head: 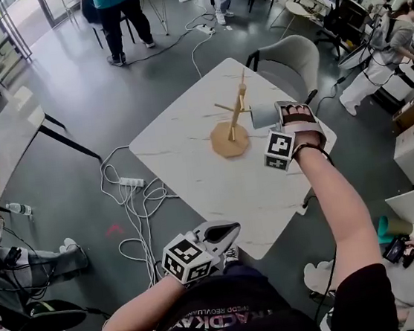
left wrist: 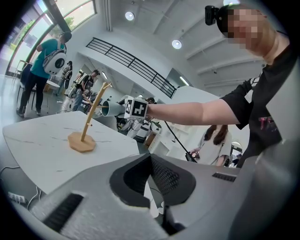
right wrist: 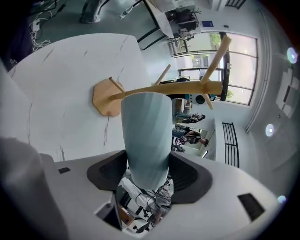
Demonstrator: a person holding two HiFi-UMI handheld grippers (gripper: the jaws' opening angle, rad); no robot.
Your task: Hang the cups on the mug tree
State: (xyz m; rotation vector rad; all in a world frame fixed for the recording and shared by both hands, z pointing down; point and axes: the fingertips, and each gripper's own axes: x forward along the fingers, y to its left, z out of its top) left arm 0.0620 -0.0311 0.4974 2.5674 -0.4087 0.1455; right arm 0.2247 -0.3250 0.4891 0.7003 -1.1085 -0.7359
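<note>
A wooden mug tree (head: 233, 120) stands on the white marble table (head: 193, 170), toward its far right. My right gripper (head: 277, 115) is shut on a pale blue-grey ribbed cup (head: 264, 114) and holds it in the air just right of the tree's upper pegs. In the right gripper view the cup (right wrist: 147, 136) sits between the jaws, and the tree's stem (right wrist: 178, 87) crosses right behind it. My left gripper (head: 226, 231) hovers at the table's near edge, shut and holding nothing. From the left gripper view I see the tree (left wrist: 91, 117) and the held cup (left wrist: 111, 108) across the table.
A grey chair (head: 288, 61) stands behind the table's far right corner. A power strip with tangled cables (head: 130, 183) lies on the floor to the table's left. Another table (head: 7, 125) stands further left. Several people are around the room.
</note>
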